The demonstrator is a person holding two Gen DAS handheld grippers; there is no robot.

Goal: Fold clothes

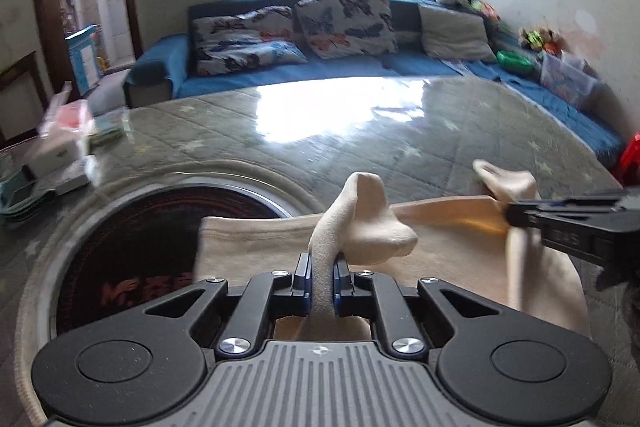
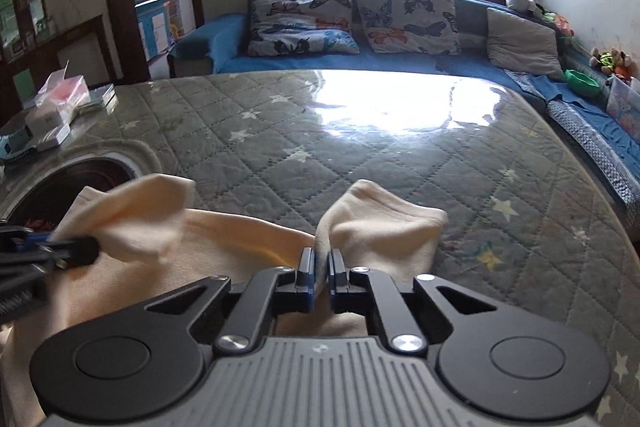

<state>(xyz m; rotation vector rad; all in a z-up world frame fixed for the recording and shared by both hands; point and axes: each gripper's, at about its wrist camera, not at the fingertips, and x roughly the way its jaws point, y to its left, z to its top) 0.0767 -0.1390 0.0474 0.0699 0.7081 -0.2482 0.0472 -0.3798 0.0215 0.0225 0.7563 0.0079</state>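
A cream-coloured garment (image 1: pixel 448 239) lies on the quilted grey table cover (image 1: pixel 360 131), partly lifted. My left gripper (image 1: pixel 321 267) is shut on a bunched edge of it, with cloth sticking up between the fingers. My right gripper (image 2: pixel 321 263) is shut on another bunched edge of the same garment (image 2: pixel 384 223). In the left wrist view the right gripper (image 1: pixel 516 217) comes in from the right, pinching cloth. In the right wrist view the left gripper (image 2: pixel 86 251) comes in from the left, also pinching cloth. The rest of the garment hangs slack between them.
A round dark recess (image 1: pixel 152 239) with a pale rim is set in the table left of the garment. Boxes and a plastic bag (image 2: pixel 60 103) sit at the table's left edge. A blue sofa (image 2: pixel 400 59) with butterfly cushions stands behind the table.
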